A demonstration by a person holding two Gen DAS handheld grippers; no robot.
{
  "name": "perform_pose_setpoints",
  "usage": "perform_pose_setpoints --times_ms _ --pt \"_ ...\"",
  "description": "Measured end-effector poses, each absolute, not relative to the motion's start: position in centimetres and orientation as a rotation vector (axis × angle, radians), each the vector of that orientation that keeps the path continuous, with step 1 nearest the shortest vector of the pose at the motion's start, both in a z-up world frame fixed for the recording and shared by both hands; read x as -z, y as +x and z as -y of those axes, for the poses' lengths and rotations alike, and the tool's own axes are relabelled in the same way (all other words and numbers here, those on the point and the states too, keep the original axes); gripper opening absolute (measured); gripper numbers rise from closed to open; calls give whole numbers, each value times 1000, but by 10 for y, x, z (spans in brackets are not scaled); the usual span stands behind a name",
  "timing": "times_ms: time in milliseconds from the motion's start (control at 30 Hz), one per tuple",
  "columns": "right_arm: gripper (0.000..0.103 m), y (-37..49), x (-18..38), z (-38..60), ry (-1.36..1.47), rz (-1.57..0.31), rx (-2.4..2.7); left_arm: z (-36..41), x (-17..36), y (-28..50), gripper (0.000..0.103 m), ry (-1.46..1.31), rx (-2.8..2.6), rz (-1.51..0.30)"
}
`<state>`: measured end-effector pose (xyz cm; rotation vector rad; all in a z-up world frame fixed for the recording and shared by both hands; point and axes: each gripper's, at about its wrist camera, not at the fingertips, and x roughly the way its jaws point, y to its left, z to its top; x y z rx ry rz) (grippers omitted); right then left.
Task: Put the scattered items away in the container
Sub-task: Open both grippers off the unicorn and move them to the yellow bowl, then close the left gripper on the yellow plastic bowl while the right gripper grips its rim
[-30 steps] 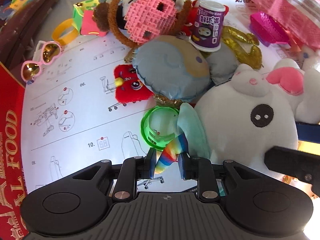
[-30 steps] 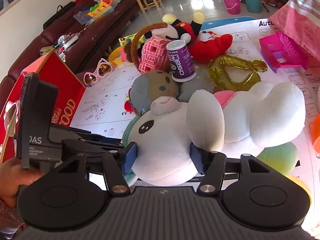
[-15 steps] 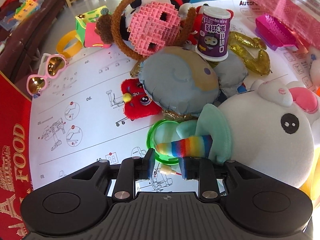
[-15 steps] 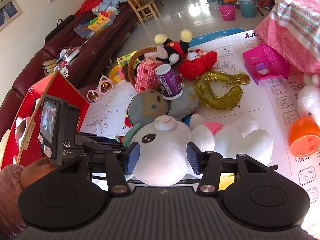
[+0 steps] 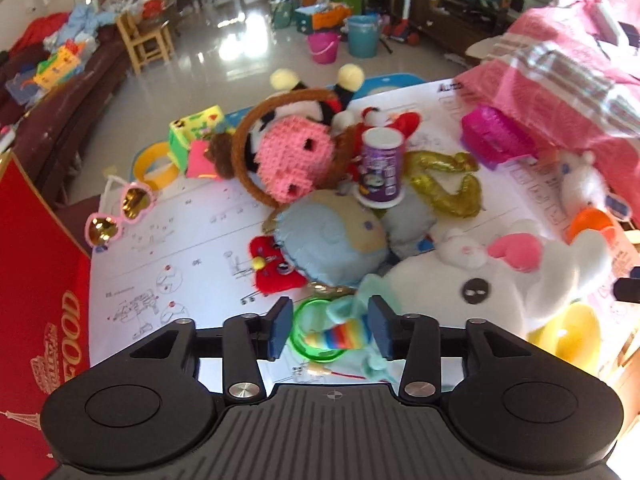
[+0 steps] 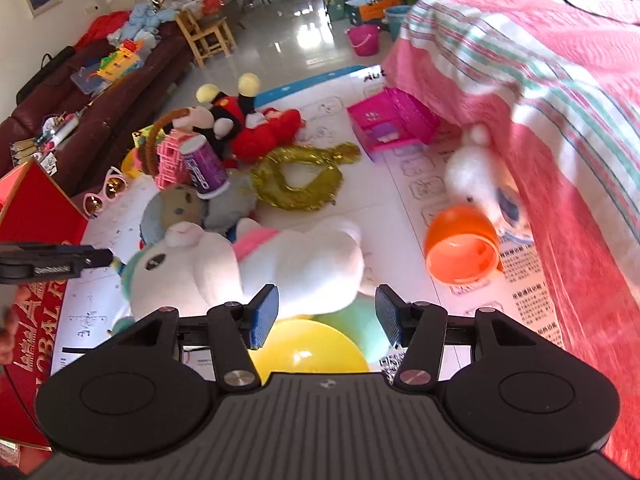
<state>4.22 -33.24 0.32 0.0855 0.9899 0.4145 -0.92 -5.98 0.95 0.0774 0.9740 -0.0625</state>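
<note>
A white plush unicorn with a rainbow horn and mint mane lies on the white instruction sheet. My left gripper is open, its jaws either side of the horn, above a green ring. In the right wrist view the unicorn lies just beyond my right gripper, which is open and empty above a yellow ball. The red box stands at the left, and shows in the right wrist view too.
Behind lie a blue plush, a purple can, a pink block toy, gold tinsel, heart sunglasses, a magenta basket and an orange cup. A pink bedspread hangs at the right.
Both grippers have opened and drawn back. The left has let go of the rainbow horn and the right has let go of the unicorn's body, which now lies on the sheet.
</note>
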Motion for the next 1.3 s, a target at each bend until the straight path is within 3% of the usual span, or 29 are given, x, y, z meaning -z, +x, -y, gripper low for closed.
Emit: perform_pose_setpoints --times_ms 167,500,800,1067,1100,1167,1300 --pt "54 31 29 341 79 -1050 -381 119 -10 -38 65 158 253 -950" --pt "24 30 67 348 136 -1116 -402 197 35 -53 65 274 387 -1044" --pt "23 29 82 357 186 -1138 -413 213 63 -29 65 241 372 -1131" --pt "23 30 83 361 204 -1137 -424 232 80 -23 65 324 347 -1101" --pt "24 30 83 360 203 -1136 -425 235 82 -24 57 329 361 -1103" --pt "24 31 83 359 196 -1131 -428 237 87 -23 17 317 398 -1139" --pt "24 32 82 356 178 -1124 -431 231 92 -23 14 268 410 -1161"
